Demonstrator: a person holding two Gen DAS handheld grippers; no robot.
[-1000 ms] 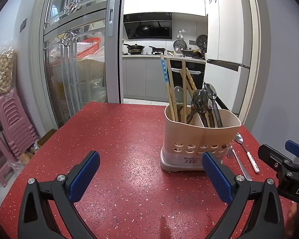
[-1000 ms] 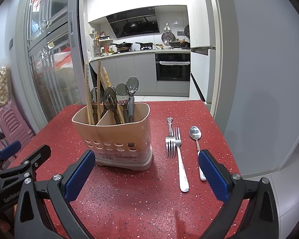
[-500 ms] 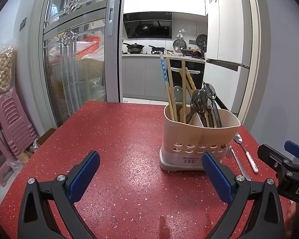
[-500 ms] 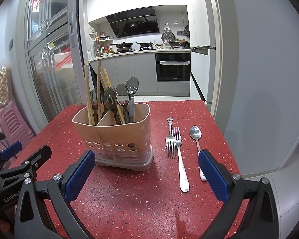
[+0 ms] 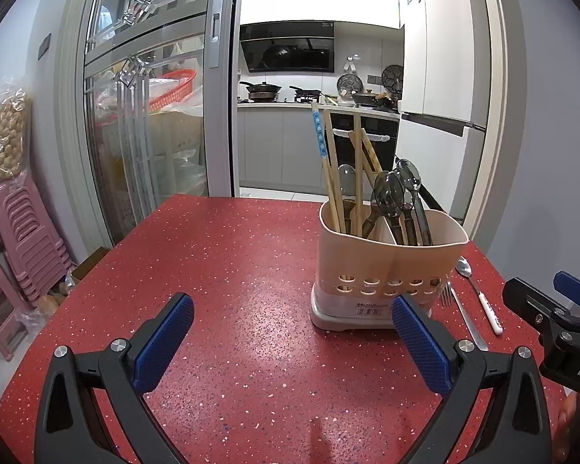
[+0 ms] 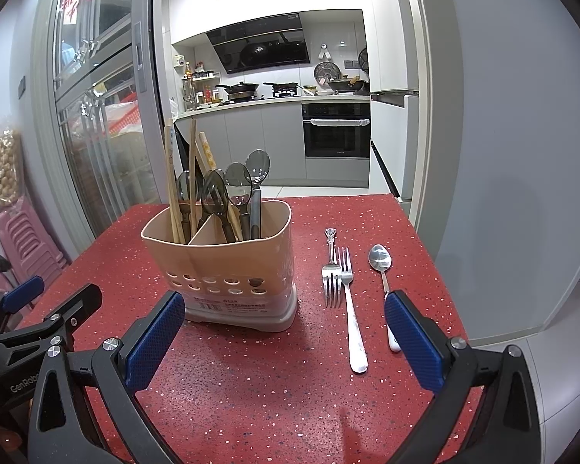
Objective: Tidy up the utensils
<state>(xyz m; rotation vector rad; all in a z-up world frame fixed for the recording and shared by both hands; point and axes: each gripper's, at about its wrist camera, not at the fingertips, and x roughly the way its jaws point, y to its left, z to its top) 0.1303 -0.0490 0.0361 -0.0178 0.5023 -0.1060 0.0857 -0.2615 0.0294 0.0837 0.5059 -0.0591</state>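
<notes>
A beige utensil caddy [image 6: 228, 270] stands on the red speckled table [image 6: 251, 386], also in the left wrist view [image 5: 386, 270]. It holds wooden chopsticks [image 6: 172, 178] in its left compartment and dark spoons [image 6: 247, 185] in its right. Right of it lie two forks [image 6: 348, 301], one pointing near and one far, and a white-handled spoon [image 6: 382, 282]; the fork [image 5: 460, 309] and spoon [image 5: 479, 294] show partly in the left wrist view. My right gripper [image 6: 282, 344] is open and empty, short of the forks. My left gripper [image 5: 290, 332] is open and empty, left of the caddy.
The table's right edge [image 6: 444, 270] drops to a grey floor beside a wall. Stacked pink stools [image 5: 23, 239] stand left of the table. A glass sliding door [image 5: 143, 116] and a kitchen lie beyond the far edge.
Both views have shifted very slightly; the caddy sits a touch further left in the left wrist view. Both grippers stay open and empty.
</notes>
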